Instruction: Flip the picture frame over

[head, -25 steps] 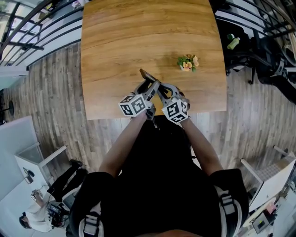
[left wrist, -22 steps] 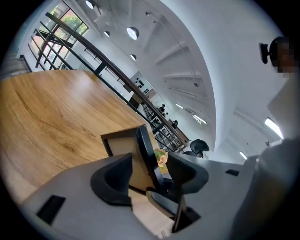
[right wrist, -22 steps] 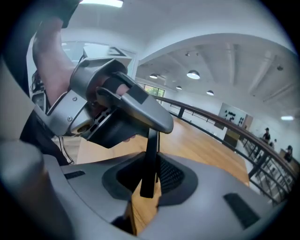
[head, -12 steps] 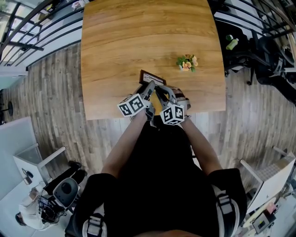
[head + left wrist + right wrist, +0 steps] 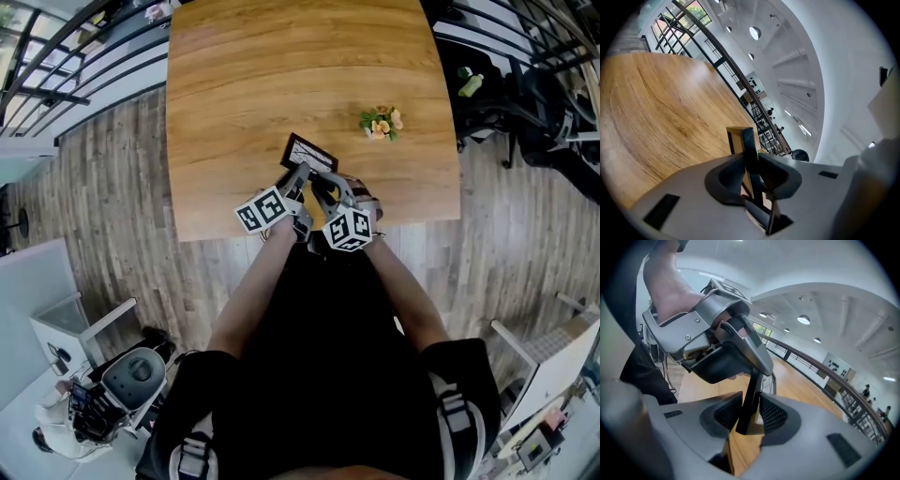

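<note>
Wooden table (image 5: 281, 56) from above, with a picture frame (image 5: 309, 152) held tilted near its front edge. Left gripper (image 5: 751, 173), jaws just closing, clamps the frame. Right gripper (image 5: 751, 414), jaws just opening, loosely straddles its edge.

The left arm (image 5: 246, 295) and right arm (image 5: 410, 298) reach forward, with the 2 tools close side by side. The left hand-held gripper (image 5: 299, 173) has just been closing, and its jaws pinch the frame (image 5: 309, 151). The right hand-held gripper (image 5: 322, 185) has just been opening, and the frame's edge stands loose between its jaws.
</note>
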A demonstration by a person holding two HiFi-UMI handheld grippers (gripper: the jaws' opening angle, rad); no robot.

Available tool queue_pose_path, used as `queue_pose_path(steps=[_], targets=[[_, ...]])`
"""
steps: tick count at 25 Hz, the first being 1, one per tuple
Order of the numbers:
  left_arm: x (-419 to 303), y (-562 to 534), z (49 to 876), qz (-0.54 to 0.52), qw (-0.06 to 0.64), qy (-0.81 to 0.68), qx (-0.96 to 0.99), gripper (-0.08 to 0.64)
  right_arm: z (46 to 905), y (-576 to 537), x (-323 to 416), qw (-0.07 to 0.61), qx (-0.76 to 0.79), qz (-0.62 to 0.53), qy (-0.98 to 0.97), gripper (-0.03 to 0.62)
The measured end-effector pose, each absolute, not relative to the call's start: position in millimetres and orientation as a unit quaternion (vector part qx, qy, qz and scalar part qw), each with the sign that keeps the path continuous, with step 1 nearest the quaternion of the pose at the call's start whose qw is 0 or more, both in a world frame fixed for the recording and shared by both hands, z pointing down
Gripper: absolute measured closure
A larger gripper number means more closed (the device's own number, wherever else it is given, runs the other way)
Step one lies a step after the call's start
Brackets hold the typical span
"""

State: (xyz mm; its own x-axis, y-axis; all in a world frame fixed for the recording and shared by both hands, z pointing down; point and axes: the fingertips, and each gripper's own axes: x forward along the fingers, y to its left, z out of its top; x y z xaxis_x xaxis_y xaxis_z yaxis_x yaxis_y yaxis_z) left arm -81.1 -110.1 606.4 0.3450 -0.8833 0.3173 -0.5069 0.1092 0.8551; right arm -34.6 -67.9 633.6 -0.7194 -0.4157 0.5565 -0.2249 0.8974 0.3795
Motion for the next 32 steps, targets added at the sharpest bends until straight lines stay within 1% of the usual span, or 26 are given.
queue_pose_path(steps=[2,5,12,14,16,19,25,32], targets=[[-79.1,-109.0,604.4,-0.181,0.506,-0.538,0.649,0.46,635.0,-63.1,-34.1,0.328,0.165,-0.139,-0.92,0.457],[-78.9,-104.7,602.5,-0.182,0.503,-0.533,0.656,0.465,636.0,-55.7,-32.5,0.322,0.156,-0.12,-0.926,0.451],[-95.8,-97.7,605.1,-0.196,0.505,-0.533,0.65,0.466,635.1,-47.2,-26.2,0.284,0.152,-0.019,-0.946,0.451],[-100.2,-97.2,604.2,-0.196,0.502,-0.534,0.651,0.466,629.7,-48.6,-25.0,0.265,0.157,0.007,-0.951,0.442],[-103.6,-96.2,602.5,-0.192,0.497,-0.538,0.654,0.466,617.7,-50.7,-24.8,0.238,0.163,0.025,-0.957,0.473],[-107.3,-94.1,601.8,-0.177,0.484,-0.541,0.665,0.466,607.3,-55.5,-23.6,0.213,0.172,0.051,-0.961,0.469],[-99.6,-88.5,598.0,-0.142,0.466,-0.514,0.706,0.466,616.5,-71.2,-13.7,0.205,0.173,0.097,-0.958,0.441],[-83.5,-72.0,599.6,-0.131,0.482,-0.443,0.745,0.466,637.0,-78.3,0.7,0.2,0.168,0.166,-0.951,0.422]])
